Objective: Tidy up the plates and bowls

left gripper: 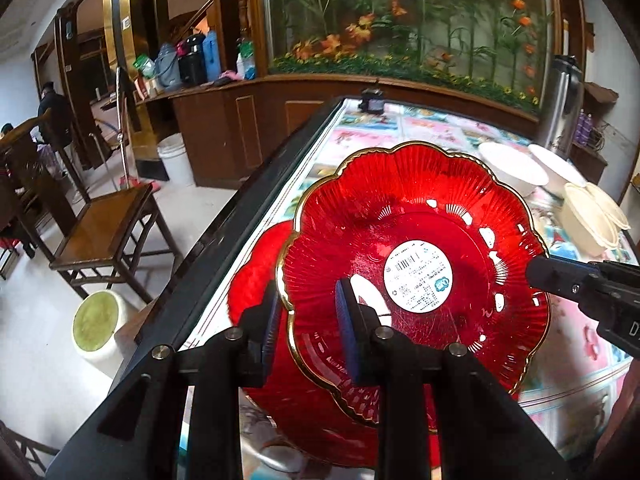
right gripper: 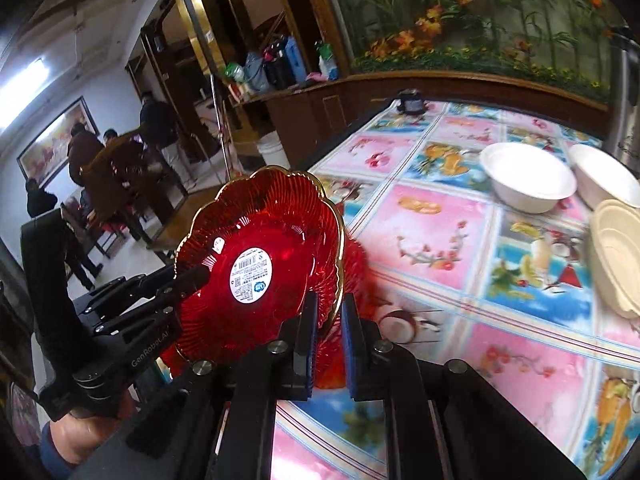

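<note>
A red scalloped glass plate (left gripper: pixel 400 208) with a gold rim and a round white label is held tilted above the table, both grippers on it. My left gripper (left gripper: pixel 308 320) is shut on its near-left rim, one blue pad inside the plate and one beneath. My right gripper (right gripper: pixel 330 336) is shut on the opposite rim; it shows as a black finger at the plate's right edge (left gripper: pixel 538 274). In the right wrist view the plate (right gripper: pixel 272 216) stands steeply, with the left gripper (right gripper: pixel 188 276) on its far side. A second red plate (right gripper: pixel 358 268) seems to lie on the table beneath.
Two white bowls (right gripper: pixel 528 184) (right gripper: pixel 604 176) and a stack of cream containers (right gripper: pixel 616 256) sit at the right of the floral table (right gripper: pixel 440 216). A steel thermos (left gripper: pixel 560 104) stands behind them. A wooden chair (left gripper: pixel 108 224) and people (right gripper: pixel 84 148) are left of the table.
</note>
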Demonstrator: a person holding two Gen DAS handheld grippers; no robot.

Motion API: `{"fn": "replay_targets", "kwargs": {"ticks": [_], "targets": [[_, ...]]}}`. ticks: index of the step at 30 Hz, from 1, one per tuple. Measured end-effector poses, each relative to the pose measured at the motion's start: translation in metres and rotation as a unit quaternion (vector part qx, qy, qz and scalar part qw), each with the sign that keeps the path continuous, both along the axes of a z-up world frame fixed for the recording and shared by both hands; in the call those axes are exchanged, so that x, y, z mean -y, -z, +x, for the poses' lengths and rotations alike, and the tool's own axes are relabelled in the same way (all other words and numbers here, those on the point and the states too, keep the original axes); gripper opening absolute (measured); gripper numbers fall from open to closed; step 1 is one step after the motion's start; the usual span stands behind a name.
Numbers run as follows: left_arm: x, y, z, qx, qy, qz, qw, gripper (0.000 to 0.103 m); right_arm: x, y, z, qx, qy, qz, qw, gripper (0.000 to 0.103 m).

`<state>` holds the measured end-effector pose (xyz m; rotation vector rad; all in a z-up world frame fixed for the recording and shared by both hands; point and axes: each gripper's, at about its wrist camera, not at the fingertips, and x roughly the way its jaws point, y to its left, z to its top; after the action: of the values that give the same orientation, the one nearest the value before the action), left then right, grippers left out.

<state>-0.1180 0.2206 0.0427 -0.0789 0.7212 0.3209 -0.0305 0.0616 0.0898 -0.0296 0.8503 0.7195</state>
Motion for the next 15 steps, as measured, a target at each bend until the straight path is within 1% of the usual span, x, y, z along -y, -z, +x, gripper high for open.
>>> {"fn": "replay_targets", "kwargs": {"ticks": [8, 15], "targets": [[0.001, 0.011, 0.004, -0.018, -0.004, 0.011, 0.9998, 0.025, -0.013, 0.018, 0.011, -0.020, -0.001, -0.025, 0.999, 0.011], [-0.004, 0.013, 0.006, -0.021, -0.009, 0.012, 0.9997, 0.025, -0.022, 0.020, 0.011, -0.008, -0.006, -0.043, 0.999, 0.011]]}}
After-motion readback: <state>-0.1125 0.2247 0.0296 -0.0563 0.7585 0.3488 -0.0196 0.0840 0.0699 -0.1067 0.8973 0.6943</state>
